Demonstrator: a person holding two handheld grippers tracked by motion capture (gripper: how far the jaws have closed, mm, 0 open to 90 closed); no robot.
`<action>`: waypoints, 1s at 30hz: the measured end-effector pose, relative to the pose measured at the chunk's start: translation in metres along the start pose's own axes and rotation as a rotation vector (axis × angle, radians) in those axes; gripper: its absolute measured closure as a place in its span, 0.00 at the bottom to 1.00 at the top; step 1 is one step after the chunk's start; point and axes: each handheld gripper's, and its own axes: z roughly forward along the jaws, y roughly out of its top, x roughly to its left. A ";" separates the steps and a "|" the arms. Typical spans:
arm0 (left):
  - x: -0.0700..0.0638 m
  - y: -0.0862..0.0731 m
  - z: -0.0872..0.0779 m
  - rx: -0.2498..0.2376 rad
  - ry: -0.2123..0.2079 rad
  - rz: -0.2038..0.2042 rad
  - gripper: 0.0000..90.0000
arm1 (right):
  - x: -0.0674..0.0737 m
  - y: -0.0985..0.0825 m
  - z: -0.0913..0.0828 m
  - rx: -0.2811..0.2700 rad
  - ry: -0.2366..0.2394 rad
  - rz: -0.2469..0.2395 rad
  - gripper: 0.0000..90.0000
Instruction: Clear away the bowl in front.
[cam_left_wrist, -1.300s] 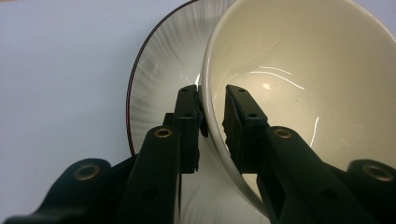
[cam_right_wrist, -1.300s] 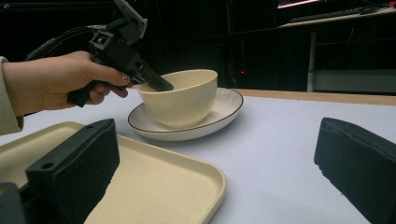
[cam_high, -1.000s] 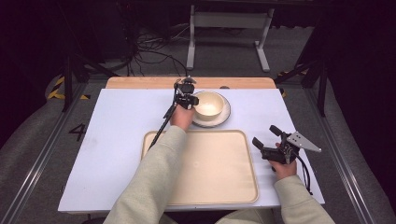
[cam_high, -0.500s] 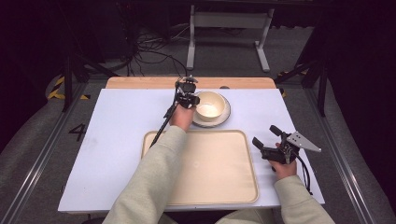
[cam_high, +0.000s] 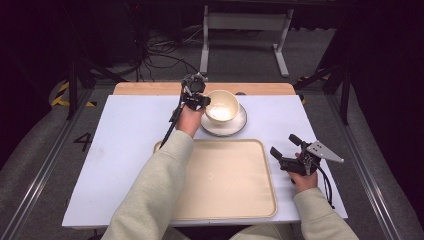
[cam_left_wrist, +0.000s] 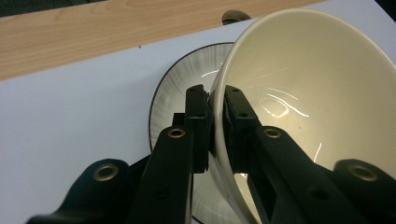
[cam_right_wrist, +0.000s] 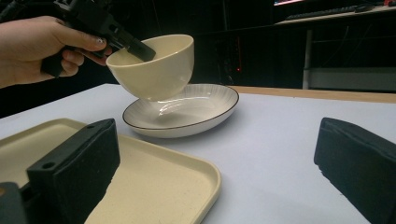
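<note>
A cream bowl (cam_high: 222, 104) hangs tilted just above a white ribbed plate (cam_high: 239, 127) at the back of the white table. My left gripper (cam_high: 202, 102) is shut on the bowl's near-left rim, one jaw inside and one outside, as the left gripper view shows at the bowl (cam_left_wrist: 299, 93) and plate (cam_left_wrist: 173, 93). In the right gripper view the bowl (cam_right_wrist: 154, 65) is lifted clear of the plate (cam_right_wrist: 196, 109). My right gripper (cam_high: 286, 145) stands open at the right of the beige tray (cam_high: 225, 175), nothing between its fingers (cam_right_wrist: 74, 168).
The beige tray (cam_right_wrist: 154, 182) lies in front of the plate, nothing on it. A wooden strip (cam_high: 150, 88) runs along the table's back edge. Bare white table (cam_high: 120, 130) spreads to the left. Dark floor, cables and a stand lie beyond.
The bowl has risen and tilted slightly off the plate in my left gripper. The right gripper has not moved.
</note>
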 end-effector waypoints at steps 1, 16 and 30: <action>0.000 0.000 -0.002 0.001 -0.005 0.000 0.92 | 0.000 0.000 0.000 -0.001 0.000 -0.003 0.01; -0.008 0.000 -0.035 0.007 -0.046 0.116 0.92 | 0.000 0.001 0.001 0.010 -0.003 0.000 0.01; -0.018 -0.010 -0.069 0.031 -0.116 0.228 0.92 | 0.001 0.001 0.000 0.019 -0.012 -0.020 0.01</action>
